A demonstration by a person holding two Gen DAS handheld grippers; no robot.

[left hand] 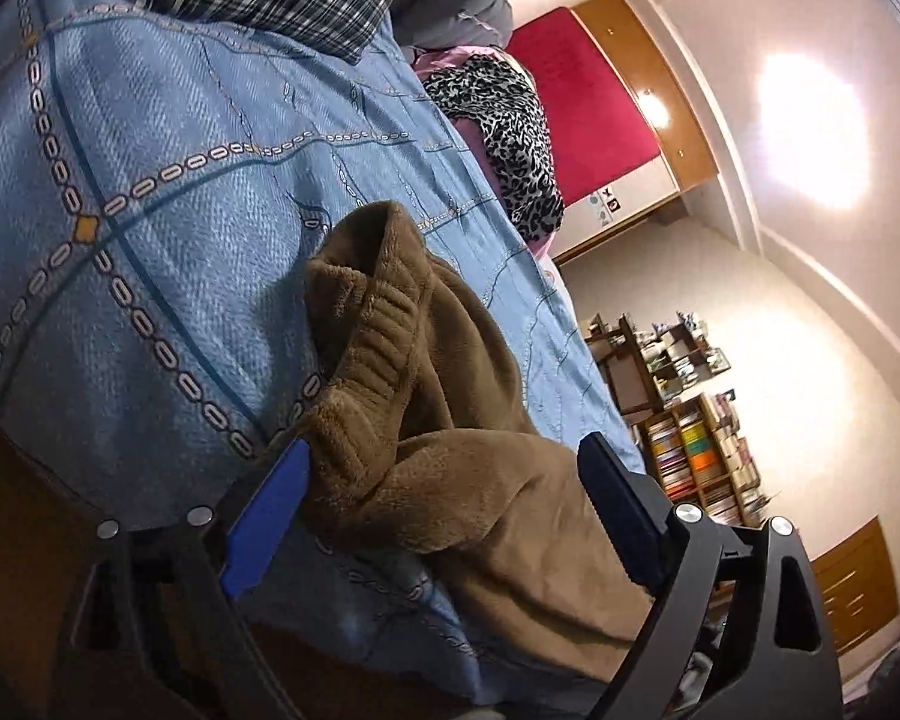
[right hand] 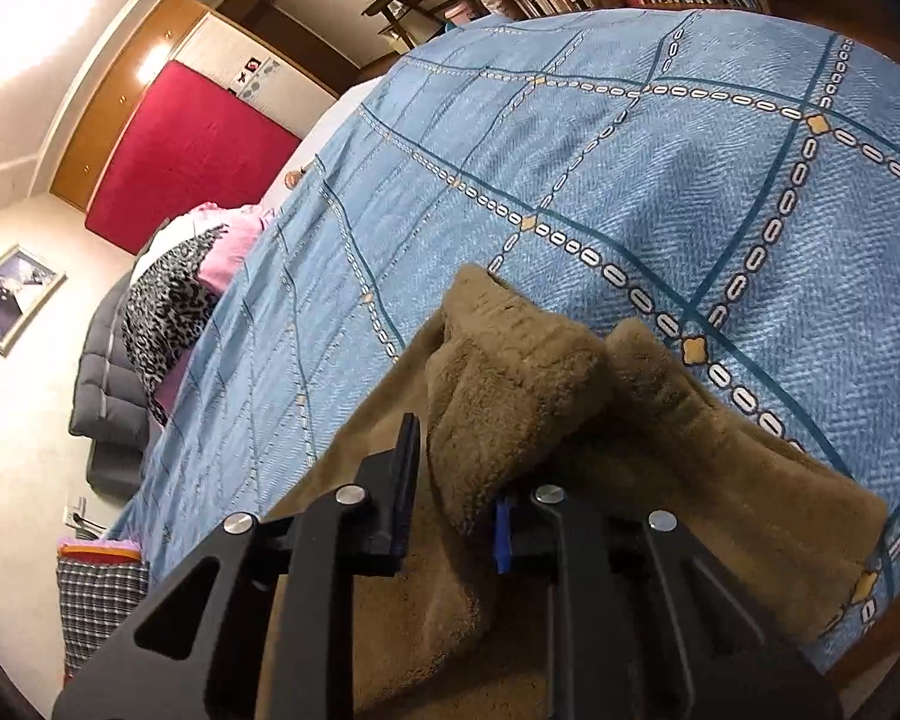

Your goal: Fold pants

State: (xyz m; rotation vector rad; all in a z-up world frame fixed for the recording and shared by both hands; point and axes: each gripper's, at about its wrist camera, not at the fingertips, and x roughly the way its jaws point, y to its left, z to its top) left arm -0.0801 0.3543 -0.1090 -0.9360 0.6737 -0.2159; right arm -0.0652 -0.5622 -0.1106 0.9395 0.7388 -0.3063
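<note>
Brown fleece pants (left hand: 450,480) lie bunched near the edge of a bed with a blue patterned bedspread (left hand: 180,180). They look soft, thick and floppy, likely easiest to take by the ribbed waistband. The left gripper (left hand: 444,510), tilted downward, has its jaws spread wide around the fabric. The right gripper (right hand: 456,516), angled steeply down, pinches a fleece fold.
</note>
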